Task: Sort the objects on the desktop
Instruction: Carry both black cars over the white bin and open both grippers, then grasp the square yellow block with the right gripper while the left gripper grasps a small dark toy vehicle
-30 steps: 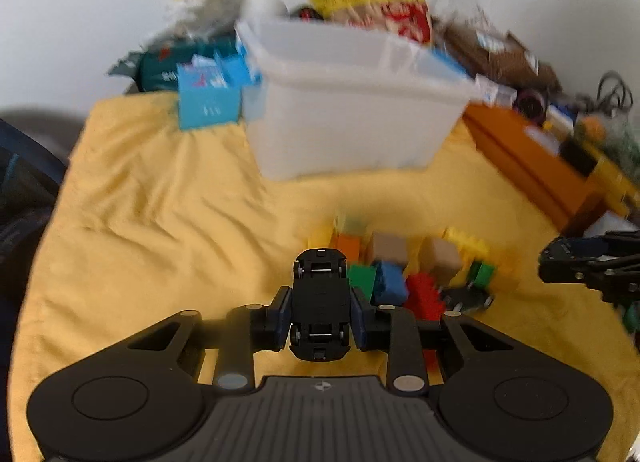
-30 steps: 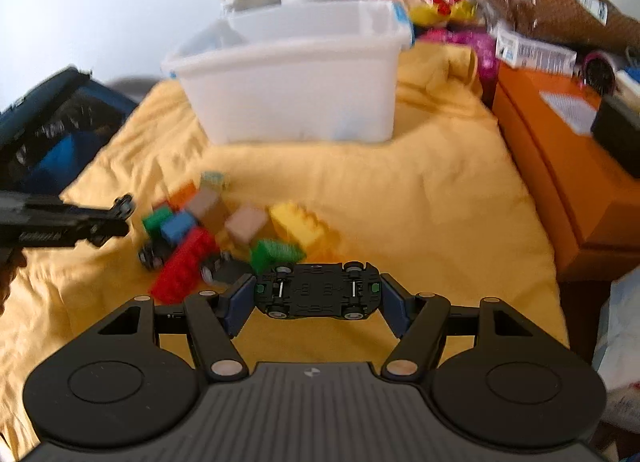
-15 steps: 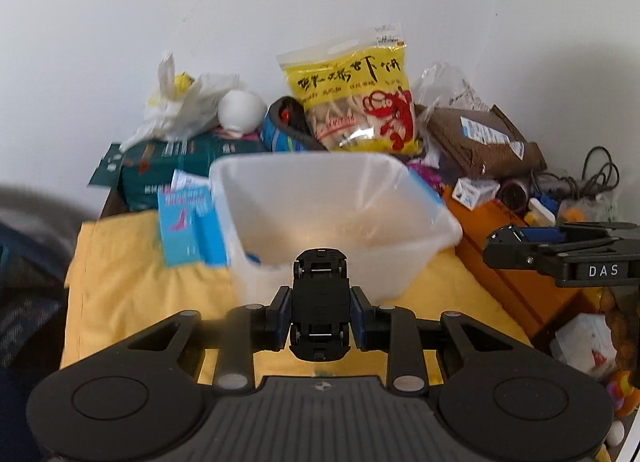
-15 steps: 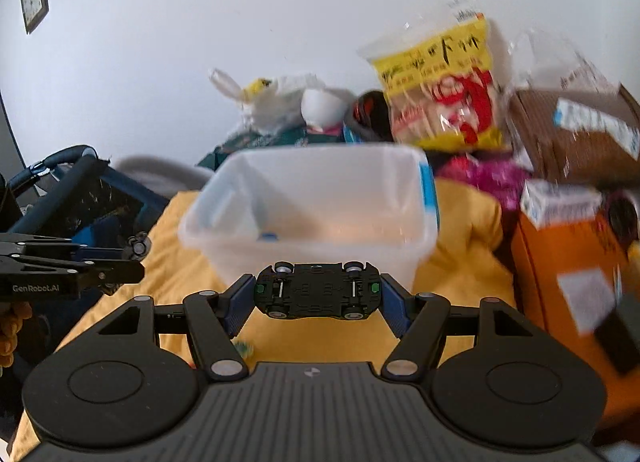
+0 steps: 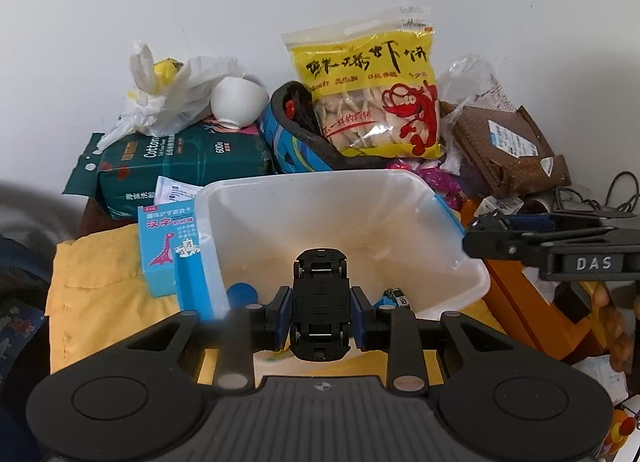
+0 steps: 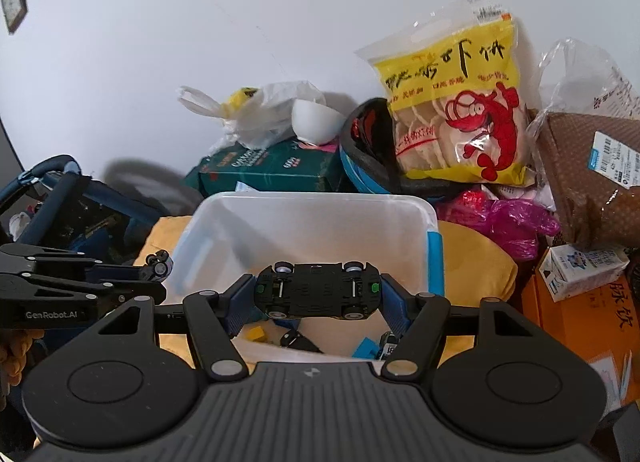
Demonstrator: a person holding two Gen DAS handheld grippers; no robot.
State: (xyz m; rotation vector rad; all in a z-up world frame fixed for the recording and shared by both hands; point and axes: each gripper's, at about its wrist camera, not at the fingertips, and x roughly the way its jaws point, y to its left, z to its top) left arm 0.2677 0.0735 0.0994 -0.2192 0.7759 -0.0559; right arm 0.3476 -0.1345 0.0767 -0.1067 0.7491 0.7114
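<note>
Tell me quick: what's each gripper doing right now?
Left gripper: closed on a black toy car, underside up.
Right gripper: closed on another black toy car, held crosswise, underside up.

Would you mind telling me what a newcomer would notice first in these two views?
Each gripper is shut on an upside-down toy car: the left gripper holds one lengthwise, the right gripper one crosswise, both in front of the white plastic bin. Behind the bin a yellow snack bag with a red shrimp leans against the wall.
</note>
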